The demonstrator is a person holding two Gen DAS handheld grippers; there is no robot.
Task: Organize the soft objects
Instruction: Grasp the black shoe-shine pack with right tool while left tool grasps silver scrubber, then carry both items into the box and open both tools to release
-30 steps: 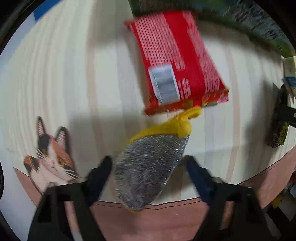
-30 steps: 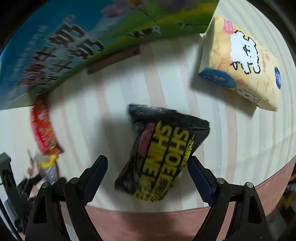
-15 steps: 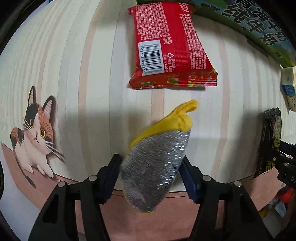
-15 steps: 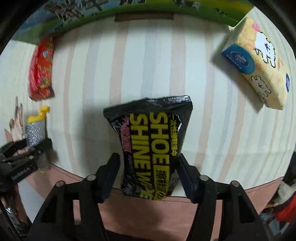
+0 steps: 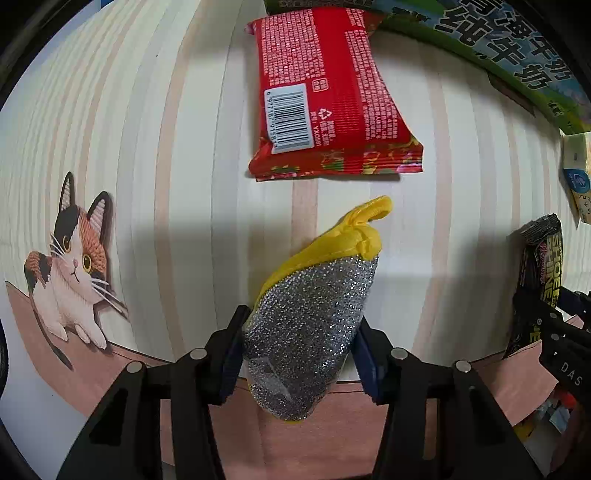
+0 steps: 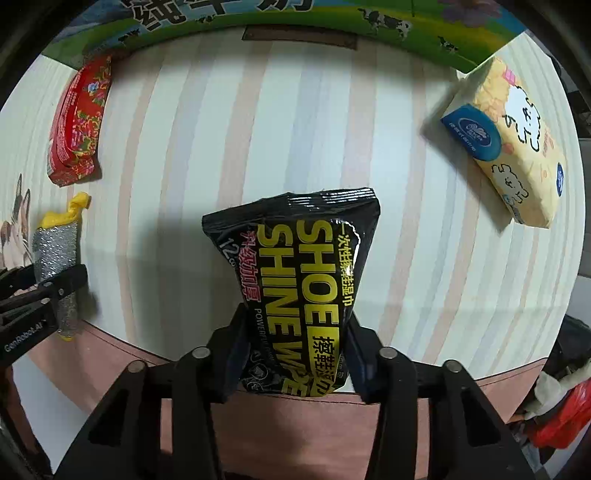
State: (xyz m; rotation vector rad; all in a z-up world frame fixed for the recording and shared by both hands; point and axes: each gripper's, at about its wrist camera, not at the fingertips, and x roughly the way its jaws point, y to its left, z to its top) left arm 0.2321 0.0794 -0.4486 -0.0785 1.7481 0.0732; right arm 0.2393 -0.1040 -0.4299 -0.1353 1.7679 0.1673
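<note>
Black "SHOE SHINE" wipes pack (image 6: 306,291), red barcoded packet (image 5: 328,96)

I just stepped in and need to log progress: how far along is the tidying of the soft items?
Nothing looks clearly sorted. In hand: the left gripper is shut on the silver-and-yellow scrubber, and the right gripper is shut on the black shoe wipe pack. Left: the red packet and the yellow tissue pack lie apart on the striped table, near the milk carton.
</note>
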